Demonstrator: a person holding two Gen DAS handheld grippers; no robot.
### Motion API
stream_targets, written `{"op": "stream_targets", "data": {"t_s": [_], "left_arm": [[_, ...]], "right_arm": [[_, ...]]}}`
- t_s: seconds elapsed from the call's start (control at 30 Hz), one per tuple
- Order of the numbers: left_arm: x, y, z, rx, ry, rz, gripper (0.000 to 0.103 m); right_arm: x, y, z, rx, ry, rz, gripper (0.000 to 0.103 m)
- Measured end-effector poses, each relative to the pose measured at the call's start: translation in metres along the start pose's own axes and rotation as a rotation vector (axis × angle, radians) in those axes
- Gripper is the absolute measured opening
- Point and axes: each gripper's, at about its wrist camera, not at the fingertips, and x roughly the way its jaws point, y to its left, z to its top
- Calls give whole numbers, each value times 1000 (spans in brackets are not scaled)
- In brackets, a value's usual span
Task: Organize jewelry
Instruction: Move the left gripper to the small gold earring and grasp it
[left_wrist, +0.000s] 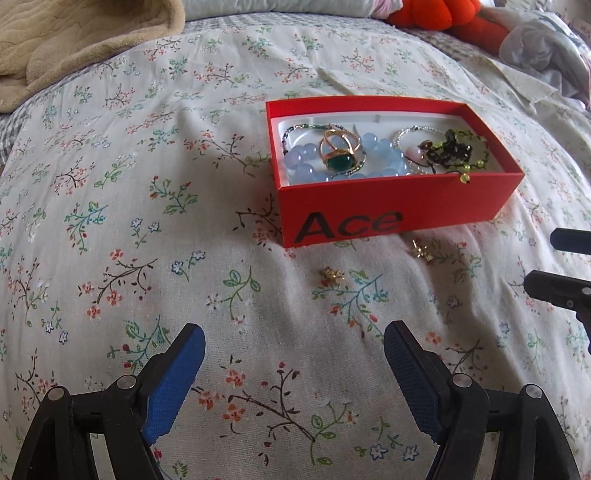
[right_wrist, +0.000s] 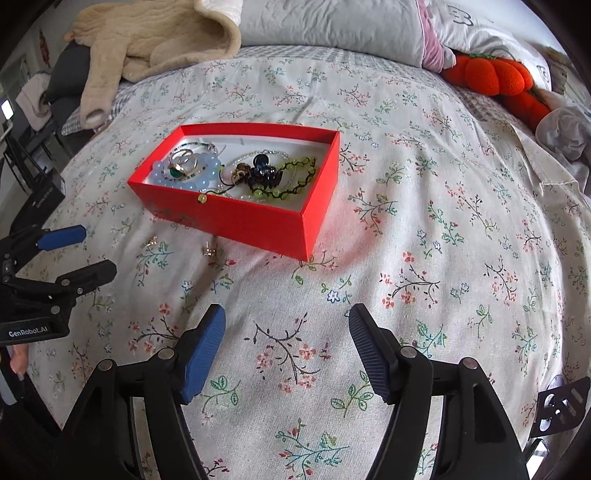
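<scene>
A red box (left_wrist: 391, 206) marked "Ace" sits on the floral bedspread and also shows in the right wrist view (right_wrist: 258, 221). It holds a blue bead bracelet (left_wrist: 306, 162), a gold ring with a green stone (left_wrist: 338, 155), a green and black cord bracelet (left_wrist: 458, 147) and other pieces. Two small gold earrings lie on the bedspread in front of the box, one (left_wrist: 332, 274) to the left and one (left_wrist: 421, 252) to the right; both (right_wrist: 152, 242) (right_wrist: 209, 251) show in the right wrist view. My left gripper (left_wrist: 293, 345) is open and empty, short of the earrings. My right gripper (right_wrist: 286, 332) is open and empty.
A beige fleece garment (right_wrist: 155, 40) lies at the back left of the bed. An orange plush toy (right_wrist: 495, 77) and pillows (right_wrist: 332, 26) lie at the back right. A grey cloth (left_wrist: 546, 55) is bunched at the right edge.
</scene>
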Motion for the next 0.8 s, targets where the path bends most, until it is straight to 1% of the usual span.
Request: {"op": "stream_targets", "data": {"t_s": [0.2, 0.27, 0.33, 0.37, 0.4, 0.43, 0.5, 0.53, 0.57, 0.6, 0.63, 0.73, 0.8], "left_arm": [[8, 2, -4, 24, -6, -30, 83], [11, 2, -1, 19, -8, -52, 83], [14, 1, 2, 10, -6, -87, 76], [16, 0, 3, 9, -3, -111, 65], [18, -1, 6, 7, 0, -123, 57], [20, -3, 8, 9, 2, -129, 54], [24, -6, 11, 11, 8, -137, 41], [27, -8, 13, 9, 13, -138, 39], [30, -9, 15, 7, 20, -143, 34], [33, -11, 17, 6, 27, -148, 31], [36, -13, 19, 5, 32, -144, 30], [43, -17, 22, 5, 40, -121, 29], [46, -18, 25, 2, 45, -105, 25]], "right_arm": [[14, 3, -9, -41, 41, -14, 72], [17, 3, -11, -40, 47, -16, 72], [18, 3, -11, -35, 47, -15, 72], [18, 3, -10, -33, 43, -15, 72], [18, 3, -10, -30, 38, -15, 72], [17, 4, -9, -27, 34, -15, 72], [17, 4, -6, -20, 26, -10, 72], [16, 4, -6, -17, 24, -6, 72], [17, 4, -5, -15, 24, -3, 72], [17, 5, -4, -15, 25, -1, 72], [17, 6, -3, -15, 25, 0, 72], [17, 8, -2, -19, 24, 5, 72], [17, 10, -1, -23, 21, 9, 72]]}}
